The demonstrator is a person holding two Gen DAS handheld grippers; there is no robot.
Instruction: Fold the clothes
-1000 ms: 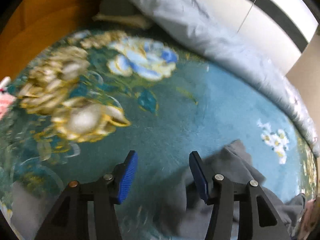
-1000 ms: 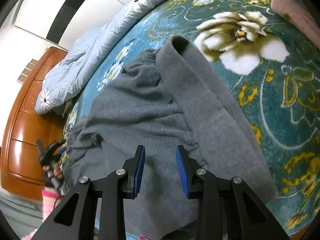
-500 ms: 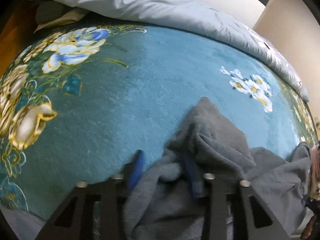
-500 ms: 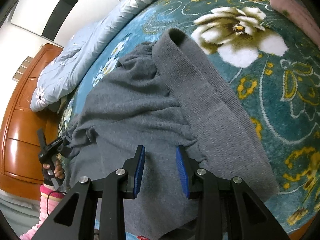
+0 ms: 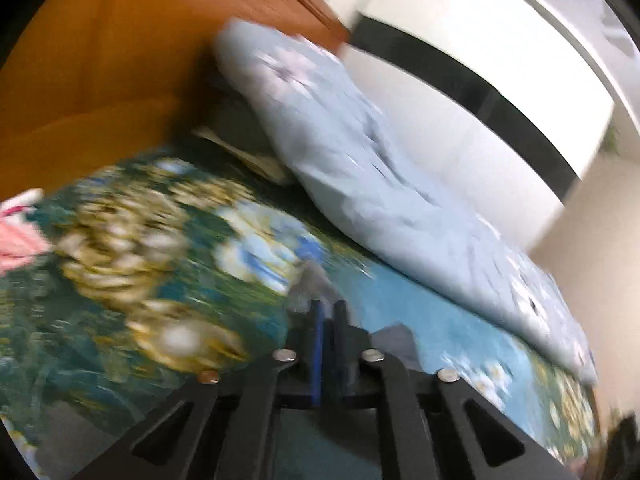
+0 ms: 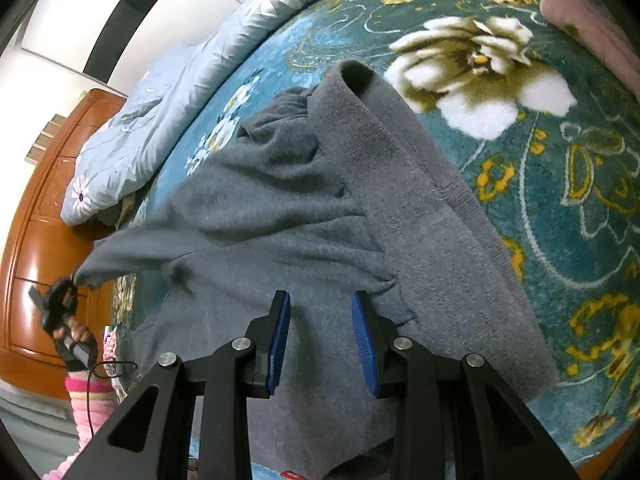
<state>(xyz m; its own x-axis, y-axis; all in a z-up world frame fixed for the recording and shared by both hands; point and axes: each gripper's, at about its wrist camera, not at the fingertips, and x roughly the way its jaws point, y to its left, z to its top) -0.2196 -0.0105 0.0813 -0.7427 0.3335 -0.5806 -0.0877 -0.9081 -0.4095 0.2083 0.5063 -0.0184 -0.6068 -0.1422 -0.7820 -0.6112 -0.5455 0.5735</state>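
A grey sweater (image 6: 320, 216) lies spread on a teal floral blanket (image 6: 560, 184), one sleeve folded along its right side. My left gripper (image 5: 326, 312) is shut on a corner of the grey sweater (image 5: 310, 284); the left wrist view is blurred by motion. In the right wrist view the left gripper (image 6: 64, 300) shows at far left, holding the sweater's sleeve end lifted and stretched out. My right gripper (image 6: 320, 332) is open, its jaws apart just above the sweater's lower body.
A light blue quilt (image 5: 380, 184) is bunched along the far side of the bed, also in the right wrist view (image 6: 168, 92). A wooden headboard (image 5: 100, 64) stands behind. A pink garment (image 6: 592, 32) lies at the far right.
My left gripper has closed on the sweater's corner and pulled it up and outward, stretching the sleeve. The right gripper has stayed open over the sweater.
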